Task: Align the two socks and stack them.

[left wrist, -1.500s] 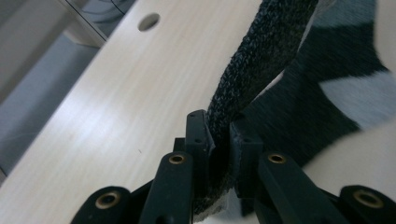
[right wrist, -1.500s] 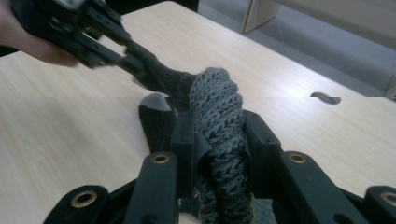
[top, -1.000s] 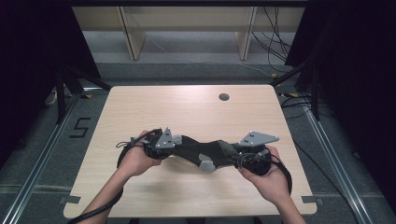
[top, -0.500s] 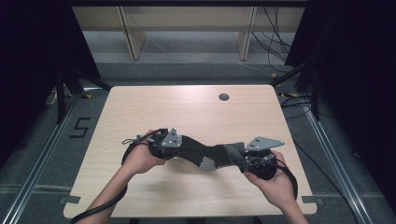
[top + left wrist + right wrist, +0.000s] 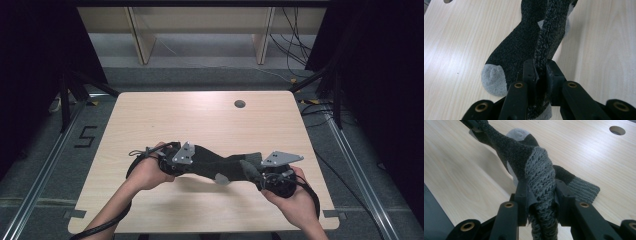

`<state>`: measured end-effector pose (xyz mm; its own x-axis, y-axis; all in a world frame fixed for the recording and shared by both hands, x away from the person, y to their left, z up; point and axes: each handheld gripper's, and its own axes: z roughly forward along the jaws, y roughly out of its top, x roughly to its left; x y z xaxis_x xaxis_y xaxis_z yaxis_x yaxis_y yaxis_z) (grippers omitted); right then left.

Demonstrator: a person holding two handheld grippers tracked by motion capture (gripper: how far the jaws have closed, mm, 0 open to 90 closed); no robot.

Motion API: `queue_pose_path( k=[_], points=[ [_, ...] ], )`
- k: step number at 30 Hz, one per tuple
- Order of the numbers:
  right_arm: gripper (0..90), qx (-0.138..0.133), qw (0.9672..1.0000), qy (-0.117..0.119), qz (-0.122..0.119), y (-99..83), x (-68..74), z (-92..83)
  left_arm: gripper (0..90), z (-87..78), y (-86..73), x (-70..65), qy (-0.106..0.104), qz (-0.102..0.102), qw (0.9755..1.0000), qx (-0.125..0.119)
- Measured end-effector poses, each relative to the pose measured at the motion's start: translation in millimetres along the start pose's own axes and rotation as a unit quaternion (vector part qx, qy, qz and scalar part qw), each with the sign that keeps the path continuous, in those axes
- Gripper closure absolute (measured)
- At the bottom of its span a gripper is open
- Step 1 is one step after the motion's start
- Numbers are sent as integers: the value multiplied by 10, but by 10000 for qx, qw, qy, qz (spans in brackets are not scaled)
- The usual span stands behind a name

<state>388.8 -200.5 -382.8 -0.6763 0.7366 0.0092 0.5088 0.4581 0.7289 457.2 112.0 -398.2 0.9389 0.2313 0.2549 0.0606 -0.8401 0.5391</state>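
A dark grey sock [image 5: 212,164] with light grey toe and heel is stretched between my two grippers over the table's near half. My left gripper [image 5: 539,72] is shut on one end of it, and the sock [image 5: 549,37] runs away from the jaws. My right gripper [image 5: 540,192] is shut on its ribbed cuff [image 5: 540,175]. A second matching sock [image 5: 514,50] lies flat on the wood beneath, its grey toe [image 5: 492,80] near the left jaws and its cuff [image 5: 584,188] beside the right jaws. In the high view the left gripper [image 5: 192,162] and right gripper [image 5: 252,172] face each other.
The light wooden table [image 5: 200,115] has a round cable hole [image 5: 239,104] at its far right. Dark curtains flank both sides, and floor rails run beside the table. Cables trail from both hands toward the near edge.
Both grippers have drifted slightly toward the near edge, the right one more so. The held sock stays stretched between them and hangs a little lower.
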Motion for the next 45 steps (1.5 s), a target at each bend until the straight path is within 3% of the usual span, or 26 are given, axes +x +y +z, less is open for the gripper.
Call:
queue_pose_path(
  k=[5,7,10,12,13,17,19,21,23,24,26,27,29,30,31,33,34,35,36,37,38,39,40,43,44,45],
  points=[
    [687,133,9998,35,164,-25,-19,38,796,19,-1,35,-82,32,9999,71],
    [685,196,9997,46,155,-32,-45,75,793,61,-9,71,-157,-52,9998,64],
    [677,265,9995,22,168,-16,-144,141,790,168,-27,228,-345,-368,9987,71],
    [675,305,9990,-13,337,16,-198,173,786,199,-25,272,-353,-405,9985,113],
    [675,285,9992,-29,263,33,-235,202,785,264,-1,348,-299,-500,9982,155],
    [674,404,9984,-111,388,115,-343,310,769,374,67,450,-150,-406,9984,363],
    [673,409,9986,-135,317,129,-388,348,764,452,122,503,-70,-393,9980,487],
    [673,492,9977,-155,438,143,-483,452,747,569,183,570,59,-345,9974,632],
    [674,500,9972,-153,526,135,-521,504,731,601,191,586,75,-341,9973,642],
    [673,558,9960,-211,668,110,-575,580,720,694,206,625,139,-390,9970,655],
    [671,662,9941,-165,846,83,-625,646,706,738,206,635,149,-441,9972,587],
    [668,755,9907,-183,1117,73,-623,670,703,807,197,659,161,-585,9971,466],
    [666,870,9893,-170,1156,66,-654,685,692,830,191,670,201,-605,9972,392],
    [653,913,9873,-184,1286,47,-704,733,683,860,181,679,232,-668,9970,303],
    [648,883,9873,-208,1302,40,-734,763,671,903,153,693,267,-801,9962,206],
    [635,930,9872,-241,1275,38,-794,804,631,920,139,698,295,-835,9959,207],
    [624,1003,9851,-240,1374,48,-803,815,606,939,110,710,415,-935,9946,144],
    [624,1003,9851,-240,1374,48,-803,815,582,939,110,710,415,-935,9946,144],
    [589,1097,9829,-306,1444,70,-816,834,543,918,91,725,615,-1144,9915,-52],
    [579,1089,9841,-342,1363,73,-839,841,518,880,82,735,731,-1329,9881,-243],
    [561,1098,9840,-387,1347,74,-852,848,490,835,75,740,805,-1418,9860,-348],
    [542,1077,9842,-448,1332,78,-868,849,464,835,75,740,805,-1418,9860,-348],
    [524,1058,9822,-378,1508,82,-858,849,439,726,51,733,974,-1531,9823,-457],
    [503,905,9841,-475,1451,68,-893,843,387,631,7,713,1030,-1602,9804,-495],
    [482,826,9824,-551,1582,61,-897,815,374,529,-68,674,1090,-1656,9788,-510],
    [483,894,9800,-780,1600,69,-886,789,369,529,-68,674,1090,-1656,9788,-510]
  ],
)
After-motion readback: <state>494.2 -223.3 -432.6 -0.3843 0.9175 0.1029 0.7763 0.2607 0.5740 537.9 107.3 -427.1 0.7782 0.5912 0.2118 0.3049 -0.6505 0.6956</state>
